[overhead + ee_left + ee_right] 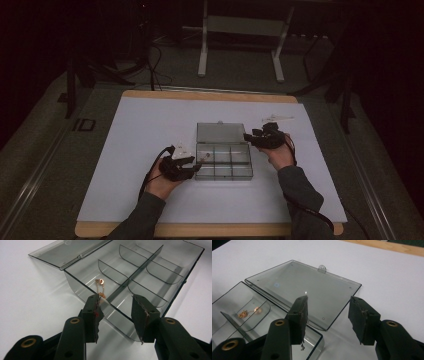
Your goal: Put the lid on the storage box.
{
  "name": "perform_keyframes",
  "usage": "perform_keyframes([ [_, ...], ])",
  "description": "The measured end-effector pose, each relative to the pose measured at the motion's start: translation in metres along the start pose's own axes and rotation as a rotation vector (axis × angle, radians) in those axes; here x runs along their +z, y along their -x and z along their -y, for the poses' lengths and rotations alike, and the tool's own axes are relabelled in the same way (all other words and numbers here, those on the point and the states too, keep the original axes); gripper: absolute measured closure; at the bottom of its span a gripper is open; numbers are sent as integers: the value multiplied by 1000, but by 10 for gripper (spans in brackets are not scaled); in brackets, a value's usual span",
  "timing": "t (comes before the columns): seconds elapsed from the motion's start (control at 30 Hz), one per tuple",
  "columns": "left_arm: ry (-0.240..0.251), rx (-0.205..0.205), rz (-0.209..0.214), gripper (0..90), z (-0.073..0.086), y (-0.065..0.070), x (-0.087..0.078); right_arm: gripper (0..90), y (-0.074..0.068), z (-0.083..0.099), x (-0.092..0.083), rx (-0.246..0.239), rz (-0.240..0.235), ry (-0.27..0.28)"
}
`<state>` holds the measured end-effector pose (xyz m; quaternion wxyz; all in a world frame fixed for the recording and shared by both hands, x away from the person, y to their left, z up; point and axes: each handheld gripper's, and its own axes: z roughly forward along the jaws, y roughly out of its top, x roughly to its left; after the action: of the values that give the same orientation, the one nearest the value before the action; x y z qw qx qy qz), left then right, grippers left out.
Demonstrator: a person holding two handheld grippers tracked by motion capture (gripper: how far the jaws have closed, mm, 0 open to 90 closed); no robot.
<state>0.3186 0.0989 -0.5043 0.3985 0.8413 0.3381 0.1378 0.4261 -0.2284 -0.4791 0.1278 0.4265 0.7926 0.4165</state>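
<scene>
I am viewing a clear smoke-tinted compartment box lying near the middle of the white table cover, with its hinged lid folded flat open on the far side. I am holding the left gripper at the box's left edge; in the left gripper view its jaws are standing apart with nothing between them, the left gripper poised just over the near wall of the box. A gold-coloured chain is lying in the compartment directly ahead of the left jaw, beside the long centre divider, and it appears to be resting on the compartment floor. I am holding the right gripper at the box's right far corner, beside the lid. In the right gripper view the right gripper is also spread open and gripping nothing, hanging above the lid and the box corner; the chain is showing at the left through a curved divider. Both hands are resting low over the cover, one at each side of the box.
</scene>
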Motion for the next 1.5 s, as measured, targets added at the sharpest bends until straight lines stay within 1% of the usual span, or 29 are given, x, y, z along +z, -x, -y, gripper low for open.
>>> perform_keyframes([
  [0.23, -8, -2, 7, 583, 0, 2, 2, 484, 7, -1, 6, 37, -12, -19],
  [0.33, -18, 7, 8, 581, 0, 4, 4, 484, 9, -1, 8, 53, -14, -27],
  [0.4, -18, 13, 2, 573, 0, 5, 5, 484, 10, -1, 10, 62, -20, -33],
  [0.6, -18, 12, 1, 573, 0, 6, 5, 513, 11, -1, 18, 83, -40, -51],
  [0.83, -21, 14, 0, 573, 0, 6, 5, 489, 11, 0, 26, 99, -43, -74],
  [0.93, -21, 15, 0, 573, 0, 6, 5, 475, 11, 1, 29, 108, -52, -79],
  [1.03, -21, 15, 0, 573, 0, 6, 5, 467, 11, 1, 31, 122, -48, -85],
  [1.1, -22, 15, 1, 573, 0, 6, 5, 464, 11, 1, 33, 134, -54, -94],
  [1.3, -23, 16, -1, 574, 0, 6, 5, 448, 11, 1, 39, 148, -61, -125],
  [1.5, -25, 18, -1, 584, 0, 6, 4, 438, 15, 0, 41, 176, -83, -143],
])
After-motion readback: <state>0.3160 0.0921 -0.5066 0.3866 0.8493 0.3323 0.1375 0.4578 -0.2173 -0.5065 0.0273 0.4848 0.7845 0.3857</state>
